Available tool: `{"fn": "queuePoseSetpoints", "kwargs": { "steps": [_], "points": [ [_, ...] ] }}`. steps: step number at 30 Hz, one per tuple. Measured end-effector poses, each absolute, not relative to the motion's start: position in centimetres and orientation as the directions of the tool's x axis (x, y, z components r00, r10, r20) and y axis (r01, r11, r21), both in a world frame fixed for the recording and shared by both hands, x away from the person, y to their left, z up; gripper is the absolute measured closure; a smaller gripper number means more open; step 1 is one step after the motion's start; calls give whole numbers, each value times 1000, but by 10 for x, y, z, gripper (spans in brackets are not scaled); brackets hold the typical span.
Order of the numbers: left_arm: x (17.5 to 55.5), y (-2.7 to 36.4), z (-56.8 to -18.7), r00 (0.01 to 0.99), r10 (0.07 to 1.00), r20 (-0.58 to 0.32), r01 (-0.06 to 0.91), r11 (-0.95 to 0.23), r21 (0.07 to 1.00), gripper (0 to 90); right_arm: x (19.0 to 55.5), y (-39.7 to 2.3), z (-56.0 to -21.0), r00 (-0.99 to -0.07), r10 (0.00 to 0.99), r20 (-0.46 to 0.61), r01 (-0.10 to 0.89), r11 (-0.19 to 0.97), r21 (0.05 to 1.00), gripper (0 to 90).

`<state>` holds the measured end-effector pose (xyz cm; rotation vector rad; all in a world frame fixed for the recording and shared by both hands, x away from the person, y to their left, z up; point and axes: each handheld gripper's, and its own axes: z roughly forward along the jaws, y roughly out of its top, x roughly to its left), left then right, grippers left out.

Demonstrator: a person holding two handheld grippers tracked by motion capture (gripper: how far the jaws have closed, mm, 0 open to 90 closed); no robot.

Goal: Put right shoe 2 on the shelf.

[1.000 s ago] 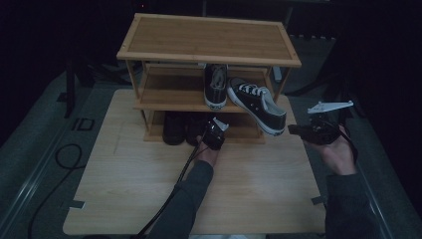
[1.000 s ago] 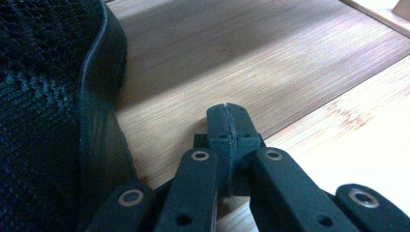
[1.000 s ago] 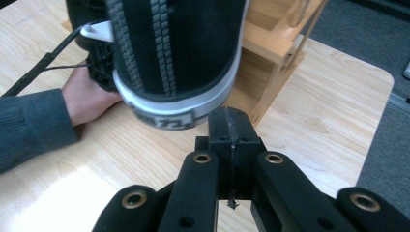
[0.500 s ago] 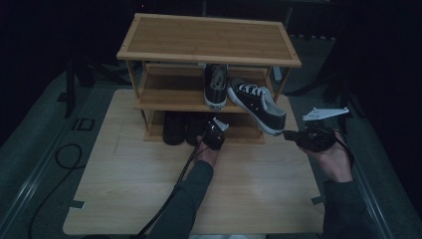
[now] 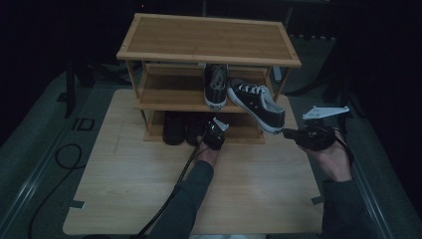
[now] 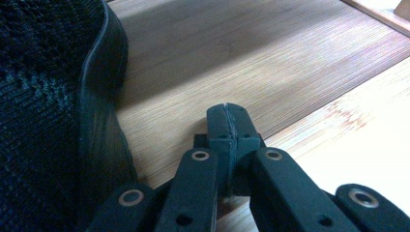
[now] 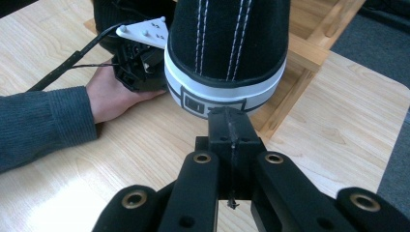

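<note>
Bamboo shoe rack [image 5: 209,40] standing at the far end of a pale wooden table [image 5: 124,199], three tiers, top one bare.

Sitting on the middle shelf [image 5: 169,97]: one black canvas sneaker [image 5: 216,85], toe outward, level. Just beside it, touching or nearly so, a second black sneaker [image 5: 258,104] with white laces and white sole – lying skewed, heel end hanging past the shelf's front edge toward the right gripper. In the right gripper view, the same sneaker's heel [image 7: 227,58] looming directly ahead of the jaws, white rubber band and grey heel patch facing the camera.

Resting on the bottom tier: a pair of dark shoes [image 5: 175,128], partly shadowed. In the left gripper view, one dark knit shoe [image 6: 48,121] with a black rubber edge sitting just to the left of the jaws, on the bamboo slats.

Left gripper [image 5: 215,133] [image 6: 227,123] pointing into the bottom tier, jaws clenched flat together, nothing between them; tips hovering low over the slats beside the dark shoe – contact with the shoe not discernible.

Right gripper [image 5: 291,133] [image 7: 229,126] being held level off the rack's right front corner, jaws pressed together and empty, tips sitting just short of the sneaker heel; touching or a hair apart, cannot tell. Grey three-cornered plate riding on top.

Also appearing in the right gripper view: the other hand [image 7: 118,94] in a grey-blue sleeve, lying on the table and gripping its tool.
</note>
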<state>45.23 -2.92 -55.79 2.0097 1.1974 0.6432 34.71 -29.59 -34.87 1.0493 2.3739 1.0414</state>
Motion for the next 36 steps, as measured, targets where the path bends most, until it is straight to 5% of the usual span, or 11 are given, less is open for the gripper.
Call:
{"fn": "queuePoseSetpoints", "kwargs": {
  "steps": [36],
  "points": [
    [452,-29,-558,438,897,60,545,-318,776,900,367,-223,-350,-786,616,41,414,476,776,900]
  ]
}}
